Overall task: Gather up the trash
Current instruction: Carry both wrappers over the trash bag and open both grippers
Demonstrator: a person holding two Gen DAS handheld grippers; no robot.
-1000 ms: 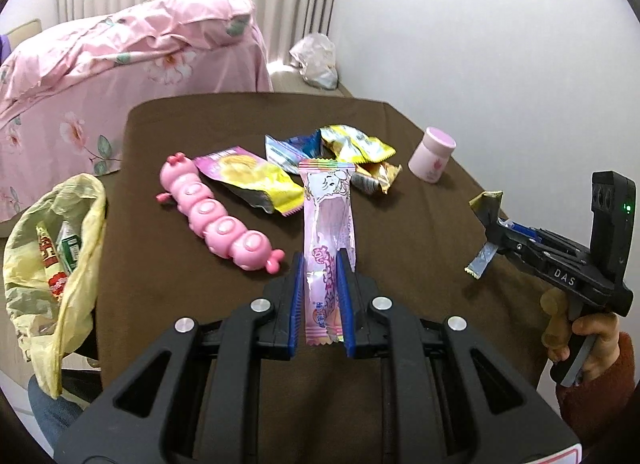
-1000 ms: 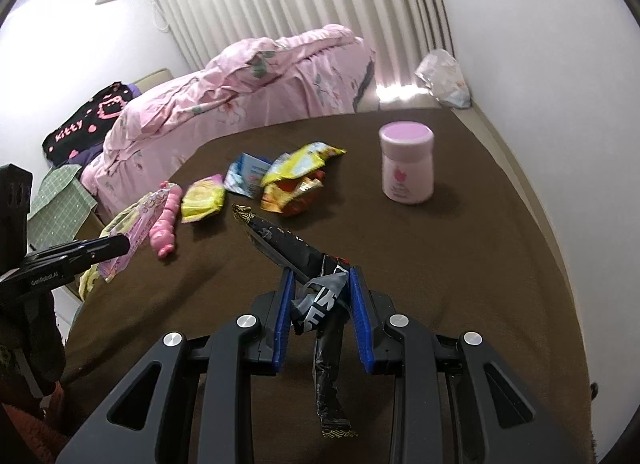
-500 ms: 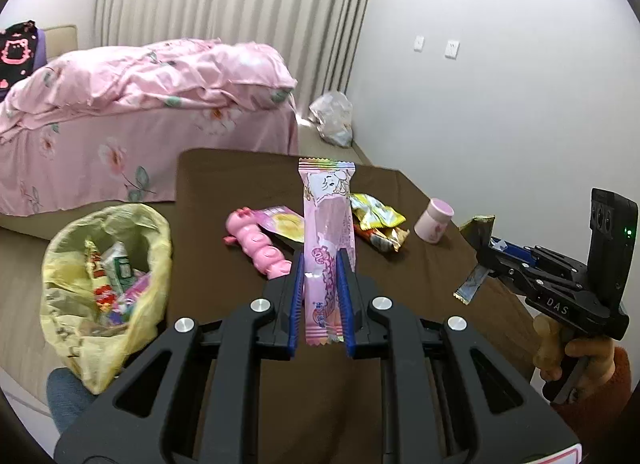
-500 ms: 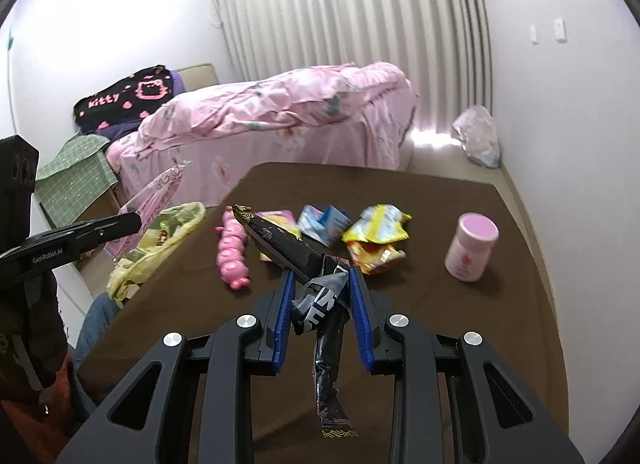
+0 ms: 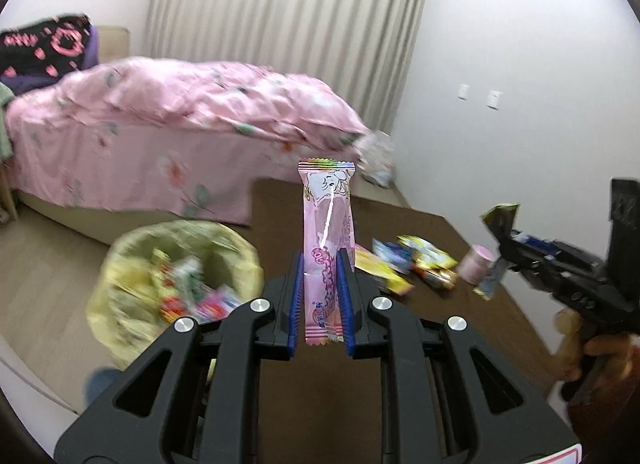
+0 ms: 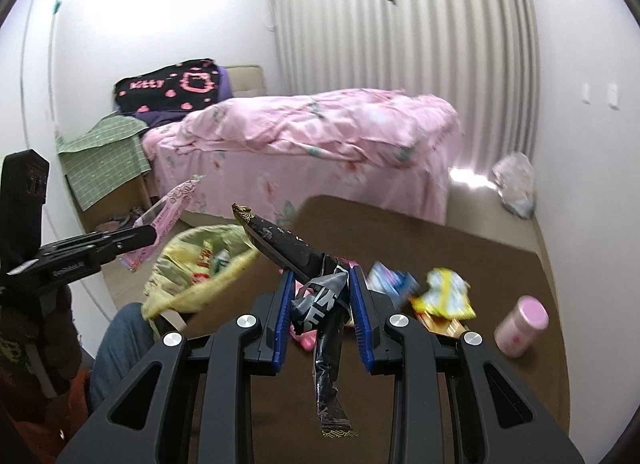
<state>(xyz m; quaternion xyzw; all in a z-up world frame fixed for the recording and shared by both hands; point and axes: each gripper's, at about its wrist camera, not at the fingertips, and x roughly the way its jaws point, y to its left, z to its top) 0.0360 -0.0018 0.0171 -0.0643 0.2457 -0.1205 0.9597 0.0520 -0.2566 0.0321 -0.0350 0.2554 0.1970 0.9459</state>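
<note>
1. The left gripper (image 5: pixel 319 296) sits at the bottom centre of its own view, its blue pads clamped on a long pink wrapper (image 5: pixel 328 240) that stands upright between them. The wrapper's printed top is sharp; its lower end hangs just past the pads.
2. In the right wrist view, the same gripper enters from the left edge, and the pink wrapper (image 6: pixel 168 216) sticks out of it at a slant. The hand holding it is dark and mostly cut off by the frame.
3. The right gripper (image 6: pixel 320 308) fills the bottom centre of its view, pads pressed on a crumpled black wrapper (image 6: pixel 304 264). One end points to the upper left, and the other dangles below the pads.
4. In the left wrist view, the right gripper (image 5: pixel 505 242) shows at the right edge, blurred. Only the wrapper's two ends poke out, and the hand (image 5: pixel 600 348) beneath is half cut off.
5. The yellow trash bag (image 5: pixel 132 260) lies lower left of centre, open, off the table's left edge. Its contents are smeared into coloured patches that I cannot identify.
6. On the brown table (image 6: pixel 460 256), more loose wrappers (image 6: pixel 444 292) lie right of centre, blurred, partly behind the right gripper's finger. A pink jar (image 6: pixel 520 324) stands apart to their right.
7. A pink toy (image 6: pixel 304 340) is almost wholly hidden behind the black wrapper.
8. A blue-trousered knee (image 6: pixel 120 344) shows lower left.
</note>
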